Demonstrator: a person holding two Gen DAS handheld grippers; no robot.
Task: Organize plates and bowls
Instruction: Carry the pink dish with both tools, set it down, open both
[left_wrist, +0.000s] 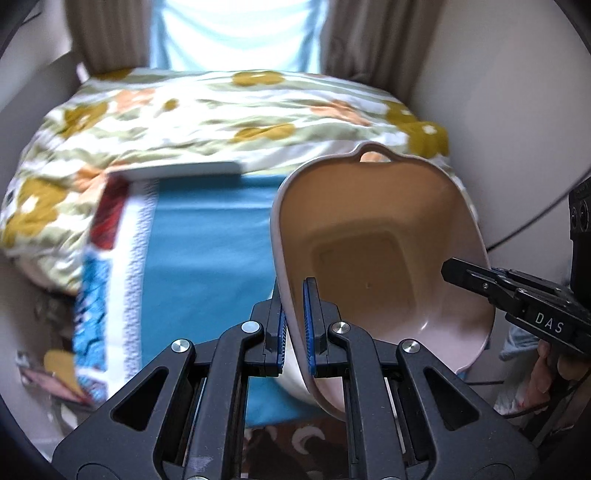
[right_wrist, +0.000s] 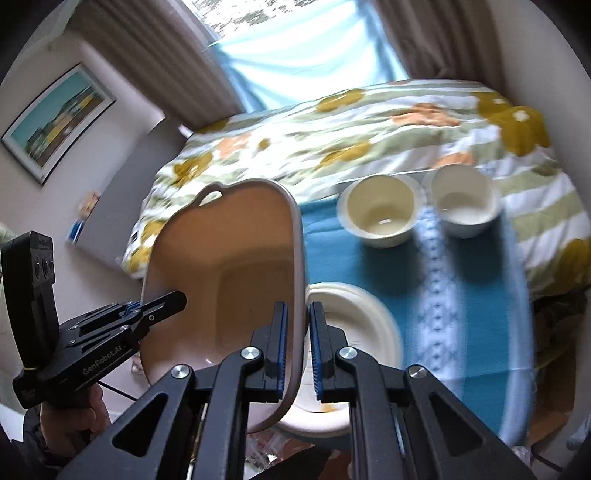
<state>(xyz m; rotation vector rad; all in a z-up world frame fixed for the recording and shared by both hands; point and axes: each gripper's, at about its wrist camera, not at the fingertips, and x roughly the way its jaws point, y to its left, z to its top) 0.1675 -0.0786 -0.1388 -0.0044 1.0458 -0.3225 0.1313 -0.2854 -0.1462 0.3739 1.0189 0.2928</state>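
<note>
A large pink dish with loop handles (left_wrist: 376, 240) is held in the air between both grippers, tilted, inside facing the cameras. My left gripper (left_wrist: 294, 325) is shut on its left rim. My right gripper (right_wrist: 298, 347) is shut on its right rim; the dish also shows in the right wrist view (right_wrist: 229, 280). Each gripper shows in the other's view, the right one (left_wrist: 480, 284) and the left one (right_wrist: 147, 314), at opposite rims. Below the dish a white oval plate (right_wrist: 354, 317) lies on the blue cloth. Two cream bowls, one (right_wrist: 380, 210) left of the other (right_wrist: 461, 203), stand upright further back.
A blue cloth with a white patterned stripe (right_wrist: 439, 280) covers the table. Behind it lies a floral duvet (left_wrist: 207, 118) on a bed, with curtains and a window beyond. A framed picture (right_wrist: 59, 118) hangs on the left wall. A patterned floor (left_wrist: 295, 439) shows below.
</note>
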